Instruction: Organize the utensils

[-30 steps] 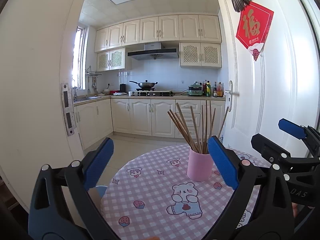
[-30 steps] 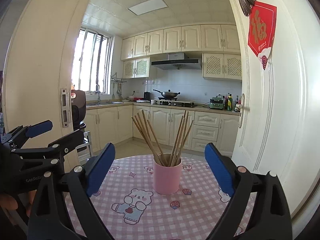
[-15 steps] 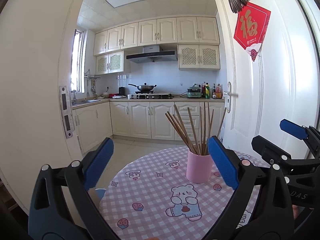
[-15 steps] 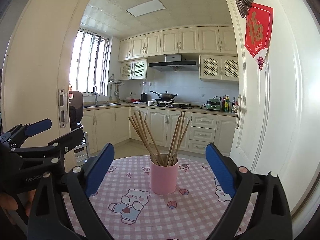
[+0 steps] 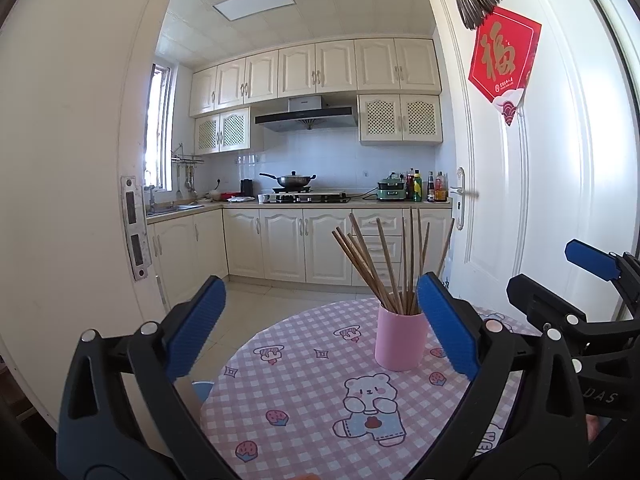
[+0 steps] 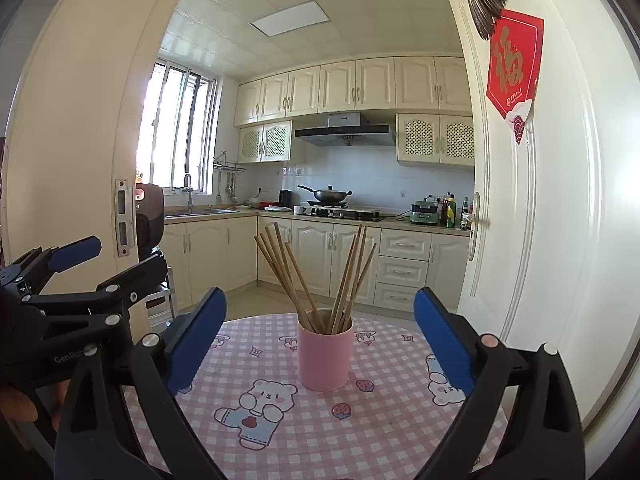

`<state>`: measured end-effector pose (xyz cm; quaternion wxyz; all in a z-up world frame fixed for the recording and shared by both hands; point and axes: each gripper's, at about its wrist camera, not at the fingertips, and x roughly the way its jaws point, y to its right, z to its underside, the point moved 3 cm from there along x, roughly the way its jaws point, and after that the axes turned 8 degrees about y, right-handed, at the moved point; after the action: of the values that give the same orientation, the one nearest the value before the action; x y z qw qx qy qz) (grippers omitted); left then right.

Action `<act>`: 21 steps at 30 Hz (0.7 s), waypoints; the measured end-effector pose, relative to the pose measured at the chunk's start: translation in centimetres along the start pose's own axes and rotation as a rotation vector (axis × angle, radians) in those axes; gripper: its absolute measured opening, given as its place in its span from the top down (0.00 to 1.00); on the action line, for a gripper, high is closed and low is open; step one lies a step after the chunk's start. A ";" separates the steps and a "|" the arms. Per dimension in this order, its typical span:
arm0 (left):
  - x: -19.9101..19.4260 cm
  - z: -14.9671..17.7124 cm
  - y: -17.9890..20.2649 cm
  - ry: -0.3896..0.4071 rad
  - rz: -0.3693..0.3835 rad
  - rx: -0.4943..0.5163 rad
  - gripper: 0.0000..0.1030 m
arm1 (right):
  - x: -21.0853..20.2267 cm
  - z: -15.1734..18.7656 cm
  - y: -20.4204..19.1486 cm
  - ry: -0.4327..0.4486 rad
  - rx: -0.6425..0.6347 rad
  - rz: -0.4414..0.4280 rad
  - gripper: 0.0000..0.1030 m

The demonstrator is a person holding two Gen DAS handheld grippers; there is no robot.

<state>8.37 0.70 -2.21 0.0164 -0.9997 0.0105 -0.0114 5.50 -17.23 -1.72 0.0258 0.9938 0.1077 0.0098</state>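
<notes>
A pink cup [image 5: 400, 340] stands upright on the round table with the pink checked cloth [image 5: 304, 392]. Several wooden chopsticks [image 5: 384, 264] stand in it, fanned out. The cup [image 6: 325, 356] and chopsticks [image 6: 320, 276] also show in the right wrist view, near the table's middle. My left gripper [image 5: 320, 324] is open and empty, held above the near side of the table. My right gripper [image 6: 320, 332] is open and empty, in front of the cup. Each gripper shows at the edge of the other's view.
A white open door [image 5: 520, 184] with a red paper sign [image 5: 504, 60] stands close on the right. A white door frame [image 5: 68, 200] is on the left. Kitchen cabinets [image 5: 304, 244] and a stove with a wok [image 5: 292, 180] lie beyond the table.
Both grippers have drifted slightly; the cup sits a little further left in both views. Both stay open and empty.
</notes>
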 end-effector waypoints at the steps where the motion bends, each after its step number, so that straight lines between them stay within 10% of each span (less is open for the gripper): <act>1: 0.0 0.0 0.0 0.000 0.000 0.000 0.08 | 0.0 0.0 0.0 0.002 -0.001 0.000 0.11; 21: 0.2 0.0 0.3 0.017 -0.014 0.046 0.08 | 0.7 0.6 0.1 -0.022 0.021 0.006 0.10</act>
<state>8.61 0.42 -2.22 0.0390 -0.9990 0.0034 -0.0200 6.19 -17.22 -2.30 0.0165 0.9944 0.1044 -0.0022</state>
